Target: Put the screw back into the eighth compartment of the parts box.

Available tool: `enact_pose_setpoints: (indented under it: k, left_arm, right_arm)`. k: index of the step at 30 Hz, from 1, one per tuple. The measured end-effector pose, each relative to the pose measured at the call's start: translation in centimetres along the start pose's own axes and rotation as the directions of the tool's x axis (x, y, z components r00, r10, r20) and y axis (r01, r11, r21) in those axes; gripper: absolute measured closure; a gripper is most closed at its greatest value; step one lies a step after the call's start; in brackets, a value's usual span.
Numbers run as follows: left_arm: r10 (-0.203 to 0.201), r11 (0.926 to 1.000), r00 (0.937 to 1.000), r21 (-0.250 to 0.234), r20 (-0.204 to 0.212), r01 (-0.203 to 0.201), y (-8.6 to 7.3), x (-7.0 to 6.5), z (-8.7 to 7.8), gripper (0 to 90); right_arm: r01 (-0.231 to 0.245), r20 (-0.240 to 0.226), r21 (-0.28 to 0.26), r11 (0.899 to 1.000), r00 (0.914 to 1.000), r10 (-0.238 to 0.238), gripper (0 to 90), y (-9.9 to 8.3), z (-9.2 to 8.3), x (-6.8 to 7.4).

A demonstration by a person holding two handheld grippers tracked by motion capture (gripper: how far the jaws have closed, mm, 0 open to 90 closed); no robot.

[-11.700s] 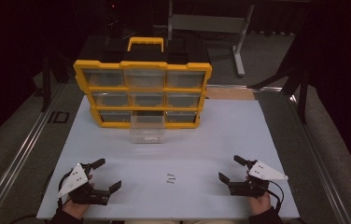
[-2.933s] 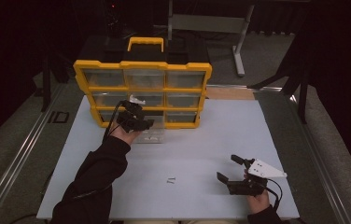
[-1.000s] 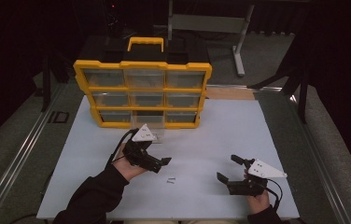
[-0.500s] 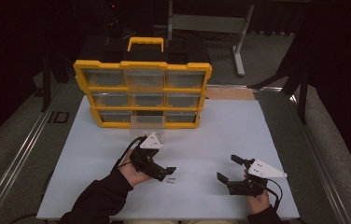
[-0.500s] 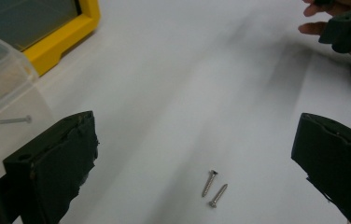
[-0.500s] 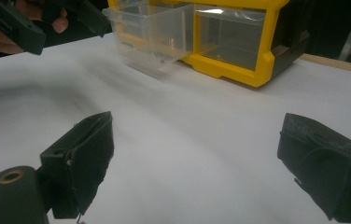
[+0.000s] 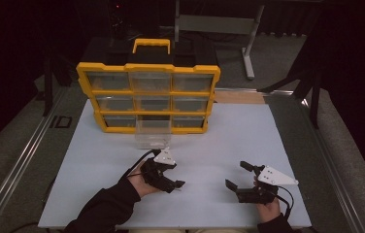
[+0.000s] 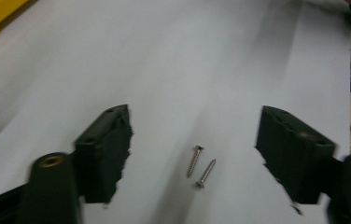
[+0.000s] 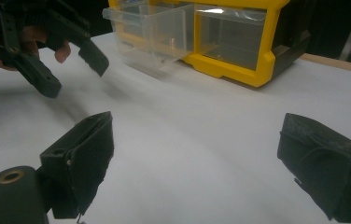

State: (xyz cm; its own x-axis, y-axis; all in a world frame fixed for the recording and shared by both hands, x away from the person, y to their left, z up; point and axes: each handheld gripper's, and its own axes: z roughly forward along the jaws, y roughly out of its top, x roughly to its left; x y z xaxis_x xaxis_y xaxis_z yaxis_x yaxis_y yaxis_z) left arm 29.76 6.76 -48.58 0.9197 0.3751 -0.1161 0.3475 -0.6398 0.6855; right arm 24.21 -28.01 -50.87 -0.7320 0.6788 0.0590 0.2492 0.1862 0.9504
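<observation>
The left tool (image 8: 194,154) has come back from the organizer (image 7: 149,97), jaws wide over two screws (image 8: 200,166); closing askew could scatter them.

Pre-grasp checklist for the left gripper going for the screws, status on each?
1. Left gripper open: ok, jaws wide apart.
2. Two screws between the jaws: ok, both lie on the white table.
3. Screws separated for a single pick: not ok, they lie side by side.
4. Clear drawer pulled out of the yellow organizer: ok.
5. Right gripper out of the way: ok, open, apart.
</observation>
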Motion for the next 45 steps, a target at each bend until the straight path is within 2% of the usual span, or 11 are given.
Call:
enact_pose_setpoints:
  k: [6, 9, 14, 19, 29, 33, 36, 41, 45]
  left_arm:
    - [0.032, 0.9987, 0.9992, 0.039, 0.023, -0.033, -0.3, -0.1, 0.7, 53.0]
    - [0.046, 0.9968, 0.9982, 0.064, 0.039, -0.048, -0.4, -0.2, 1.1, 59.3]
    - [0.05, 0.9941, 0.9981, 0.094, 0.037, -0.053, -0.5, 0.0, 1.8, 67.8]
    - [0.044, 0.9924, 0.9982, 0.113, 0.042, -0.048, -0.6, 0.2, 2.5, 71.6]
    - [0.065, 0.9866, 0.9967, 0.147, 0.049, -0.072, -0.6, 0.3, 3.4, 82.6]
    - [0.059, 0.9866, 0.9969, 0.149, 0.053, -0.066, -0.5, 0.5, 3.6, 83.7]
    - [0.066, 0.9827, 0.996, 0.169, 0.06, -0.076, -0.5, 0.5, 3.9, 84.0]
    - [0.072, 0.9825, 0.9956, 0.168, 0.061, -0.081, -0.3, 0.6, 3.9, 86.4]
    - [0.058, 0.9882, 0.9956, 0.137, 0.073, -0.068, -0.2, 0.9, 3.3, 85.9]
  right_arm:
    - [0.001, 0.001, 0.0, 1.0, 1.0, -0.001, 10.8, 0.0, 0.0, 0.0]
    - [0.0, 0.001, 0.002, 1.0, 1.0, 0.0, 10.7, 0.0, 0.0, 0.0]
    - [-0.001, 0.0, 0.0, 1.0, 1.0, 0.001, 10.8, 0.0, 0.0, 0.0]
    - [-0.003, -0.001, 0.0, 1.0, 1.0, 0.003, 10.8, 0.0, 0.0, -0.1]
    - [-0.002, -0.003, 0.0, 1.0, 1.0, 0.002, 10.8, 0.0, 0.0, -0.1]
    - [-0.004, -0.002, 0.003, 1.0, 1.0, 0.004, 10.8, 0.0, 0.0, -0.1]
    - [-0.001, -0.002, 0.0, 1.0, 1.0, 0.001, 10.8, 0.0, 0.0, -0.1]
    - [-0.002, 0.0, 0.0, 1.0, 1.0, 0.002, 10.8, 0.0, -0.1, -0.1]
    - [-0.001, -0.001, 0.0, 1.0, 1.0, 0.001, 10.8, 0.0, -0.1, -0.1]
